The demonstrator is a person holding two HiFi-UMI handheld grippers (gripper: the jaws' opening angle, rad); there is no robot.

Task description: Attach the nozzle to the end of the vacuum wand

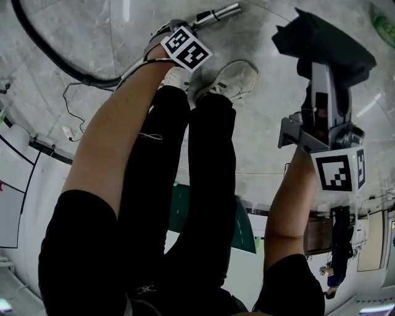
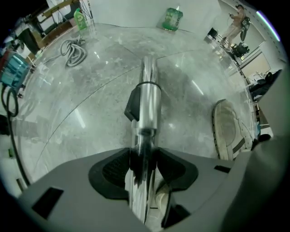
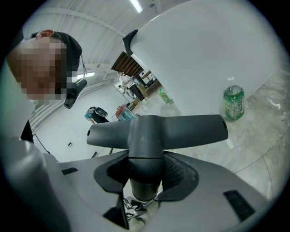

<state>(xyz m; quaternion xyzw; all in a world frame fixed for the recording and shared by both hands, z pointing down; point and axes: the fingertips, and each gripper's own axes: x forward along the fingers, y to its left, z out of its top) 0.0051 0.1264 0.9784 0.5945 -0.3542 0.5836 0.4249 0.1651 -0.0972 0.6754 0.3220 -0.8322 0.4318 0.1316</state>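
The chrome vacuum wand (image 2: 146,97) with a black clip on its side lies on the grey floor, and its free end (image 1: 217,14) points away from my feet. My left gripper (image 2: 144,158) points straight down over it. Its jaws stand open astride the tube, which runs between the pads. In the head view that left gripper (image 1: 168,32) shows low by the floor under its marker cube. My right gripper (image 3: 146,172) is shut on the neck of the black T-shaped nozzle (image 3: 154,131). The nozzle (image 1: 324,43) hangs in the air to the wand's right, well apart from it.
A black hose (image 1: 49,55) curves from the wand's back end across the floor. White shoes (image 1: 231,80) stand right beside the wand. A green bottle (image 2: 172,19) and a coiled grey hose (image 2: 72,50) lie farther off. A thin cable (image 1: 74,117) trails at the left.
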